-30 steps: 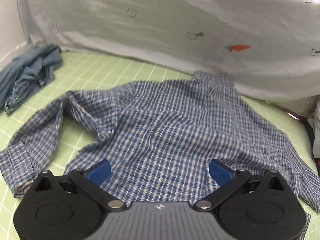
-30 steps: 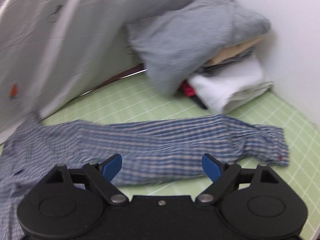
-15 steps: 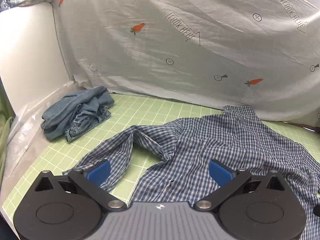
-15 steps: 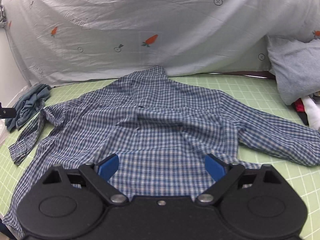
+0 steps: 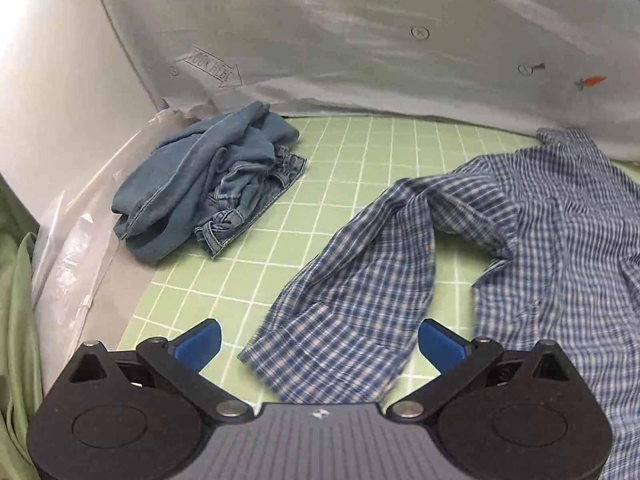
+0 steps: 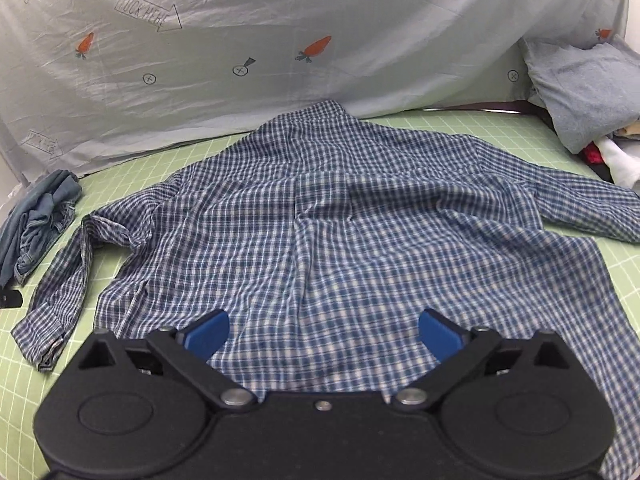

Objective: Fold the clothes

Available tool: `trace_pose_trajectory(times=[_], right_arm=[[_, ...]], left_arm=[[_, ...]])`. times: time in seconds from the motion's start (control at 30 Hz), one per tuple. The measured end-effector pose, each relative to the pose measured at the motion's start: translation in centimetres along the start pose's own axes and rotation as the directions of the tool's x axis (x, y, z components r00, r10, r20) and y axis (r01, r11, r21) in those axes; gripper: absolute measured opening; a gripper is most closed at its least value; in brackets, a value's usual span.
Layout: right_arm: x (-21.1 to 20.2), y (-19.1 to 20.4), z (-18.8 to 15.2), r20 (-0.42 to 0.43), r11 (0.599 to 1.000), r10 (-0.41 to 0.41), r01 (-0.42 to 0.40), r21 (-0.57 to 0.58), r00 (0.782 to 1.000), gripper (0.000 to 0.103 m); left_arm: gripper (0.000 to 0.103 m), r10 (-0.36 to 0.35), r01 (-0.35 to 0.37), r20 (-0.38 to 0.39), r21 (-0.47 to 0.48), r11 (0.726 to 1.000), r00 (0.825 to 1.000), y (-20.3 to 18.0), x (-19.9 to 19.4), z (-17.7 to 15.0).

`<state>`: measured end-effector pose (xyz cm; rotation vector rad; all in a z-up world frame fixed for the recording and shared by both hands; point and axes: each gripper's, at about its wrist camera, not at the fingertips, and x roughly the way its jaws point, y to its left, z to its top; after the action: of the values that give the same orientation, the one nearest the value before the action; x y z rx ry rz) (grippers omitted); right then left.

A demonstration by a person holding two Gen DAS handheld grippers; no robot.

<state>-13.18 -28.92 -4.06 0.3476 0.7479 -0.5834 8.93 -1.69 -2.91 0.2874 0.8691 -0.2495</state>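
A blue and white plaid shirt [image 6: 340, 220] lies spread face down on the green grid mat [image 6: 500, 128], collar toward the back, sleeves out to both sides. My right gripper [image 6: 323, 330] is open and empty, just above the shirt's lower hem. My left gripper [image 5: 320, 342] is open and empty over the cuff end of the shirt's left sleeve [image 5: 352, 296], which bends back toward the body. The left gripper's tip shows at the left edge of the right wrist view [image 6: 10, 299].
A crumpled denim garment [image 5: 208, 188] lies at the mat's back left, also in the right wrist view [image 6: 36, 216]. A pile of folded clothes [image 6: 580, 92] sits at the back right. A grey carrot-print sheet [image 6: 280, 40] forms the backdrop. Clear plastic [image 5: 76, 248] lines the left edge.
My left gripper has swung left and down toward the left sleeve's cuff. My right gripper has moved closer over the shirt's lower hem. Both stay open.
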Motion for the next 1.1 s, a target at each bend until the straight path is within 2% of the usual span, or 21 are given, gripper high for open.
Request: trace_pose_trajectory(times=[0.23,0.43,0.57,0.67,0.73,0.93,1.1], right_arm=[[1.2,4.3,-1.0,-0.082,0.994,-0.109,0.110,0.005,0.991,0.102],[1.1,5.4,-1.5,-0.117,0.983,-0.184,0.181,-0.040,0.976,0.102],[1.1,5.6,-1.5,-0.121,0.980,-0.197,0.193,-0.040,0.973,0.102],[0.9,5.9,-1.4,-0.113,0.980,-0.195,0.191,-0.048,0.974,0.102],[0.8,6.0,-1.4,-0.112,0.981,-0.190,0.185,-0.053,0.975,0.102],[0.6,6.3,-1.5,-0.114,0.984,-0.173,0.168,-0.051,0.978,0.102],[1.4,7.0,-1.5,-0.121,0.989,-0.149,0.145,-0.037,0.981,0.102]], left_arm=[[0.103,-0.077,0.088,-0.078,0.156,0.984,0.994,0.0,4.4,-1.1],[0.103,-0.060,0.086,-0.106,0.264,0.961,0.993,-1.3,6.1,-2.5],[0.103,-0.065,0.091,-0.111,0.249,0.964,0.992,-0.4,6.3,-2.8],[0.103,0.021,-0.001,-0.088,0.223,0.975,0.996,1.3,6.2,-2.8],[0.103,0.081,-0.068,-0.076,0.166,0.984,0.994,3.3,6.2,-2.6],[0.103,0.145,-0.144,-0.084,0.012,0.989,0.986,8.8,6.2,-1.9],[0.103,0.091,-0.092,-0.101,0.000,0.996,0.991,9.2,6.4,-1.8]])
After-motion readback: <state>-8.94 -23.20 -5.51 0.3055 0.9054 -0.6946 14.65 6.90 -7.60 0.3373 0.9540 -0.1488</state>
